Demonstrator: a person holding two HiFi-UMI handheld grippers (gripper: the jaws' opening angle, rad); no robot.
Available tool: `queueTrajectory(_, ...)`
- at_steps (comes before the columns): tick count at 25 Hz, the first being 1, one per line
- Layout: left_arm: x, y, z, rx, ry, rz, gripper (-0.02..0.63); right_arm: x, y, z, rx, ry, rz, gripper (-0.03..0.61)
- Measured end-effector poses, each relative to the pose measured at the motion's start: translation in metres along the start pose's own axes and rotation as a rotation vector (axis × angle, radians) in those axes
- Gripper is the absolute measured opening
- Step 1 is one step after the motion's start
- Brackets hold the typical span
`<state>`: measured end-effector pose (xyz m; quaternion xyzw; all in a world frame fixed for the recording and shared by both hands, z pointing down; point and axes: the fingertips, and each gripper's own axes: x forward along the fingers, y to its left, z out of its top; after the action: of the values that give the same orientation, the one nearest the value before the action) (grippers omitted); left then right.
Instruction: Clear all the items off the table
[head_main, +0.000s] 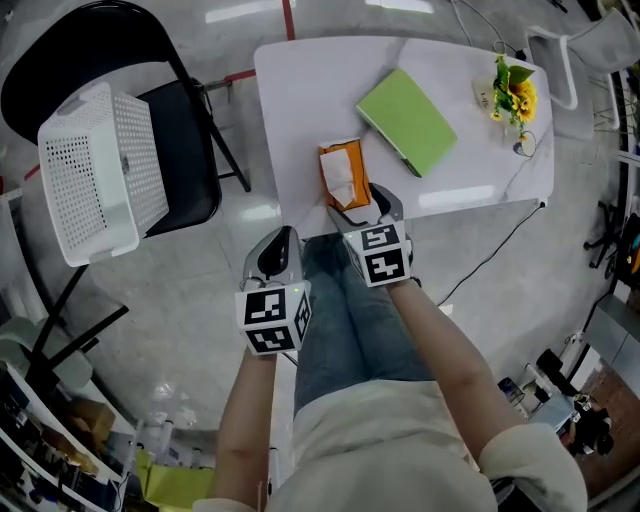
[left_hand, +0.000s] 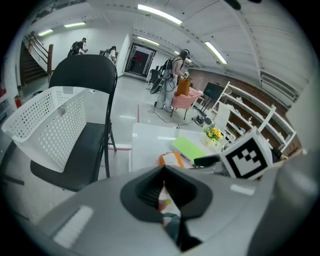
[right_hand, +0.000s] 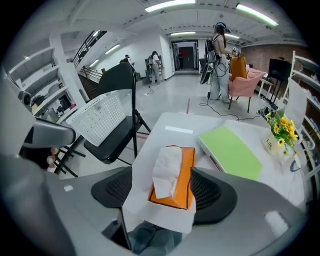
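Observation:
An orange tissue pack (head_main: 343, 172) with a white tissue sticking out lies at the near edge of the white table (head_main: 300, 90). My right gripper (head_main: 362, 206) stands open at that edge. In the right gripper view the tissue pack (right_hand: 172, 175) lies between the spread jaws of the right gripper (right_hand: 167, 187), and its left side is clear of the left pad. A green book (head_main: 407, 120) lies further back, and a small pot of yellow flowers (head_main: 515, 95) stands at the far right. My left gripper (head_main: 279, 245) is shut on nothing, off the table to the left above the floor.
A white perforated basket (head_main: 95, 170) rests on a black folding chair (head_main: 185, 150) left of the table. A cable runs off the table's right side to the floor. The person's jeans-clad legs sit under the near table edge. People stand far back in the room.

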<state>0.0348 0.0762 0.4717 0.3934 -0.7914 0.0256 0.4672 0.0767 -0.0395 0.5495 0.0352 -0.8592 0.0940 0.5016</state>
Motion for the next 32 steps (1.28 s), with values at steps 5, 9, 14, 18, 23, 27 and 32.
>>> queueTrajectory(5, 0.018, 0.014, -0.006, -0.022, 0.009, 0.023, 0.009, 0.036, -0.009, -0.019, 0.009, 0.056, -0.01, 0.394)
queueTrajectory(9, 0.03, 0.022, -0.012, -0.048, 0.015, 0.04, 0.009, 0.062, -0.018, -0.033, 0.017, 0.094, -0.024, 0.423)
queueTrajectory(14, 0.037, 0.029, -0.022, -0.072, 0.033, 0.059, 0.009, 0.085, -0.024, -0.045, 0.025, 0.134, -0.034, 0.451)
queueTrajectory(18, 0.041, 0.028, -0.031, -0.082, 0.049, 0.061, 0.009, 0.1, -0.025, -0.049, 0.018, 0.143, -0.03, 0.472)
queueTrajectory(23, 0.045, 0.024, -0.037, -0.085, 0.065, 0.054, 0.009, 0.113, -0.029, -0.052, 0.019, 0.171, -0.047, 0.489)
queueTrajectory(27, 0.046, 0.022, -0.038, -0.094, 0.066, 0.056, 0.009, 0.118, -0.031, -0.054, 0.026, 0.189, -0.046, 0.497)
queueTrajectory(32, 0.045, 0.023, -0.038, -0.101, 0.064, 0.063, 0.009, 0.124, -0.031, -0.056, 0.026, 0.188, -0.04, 0.502)
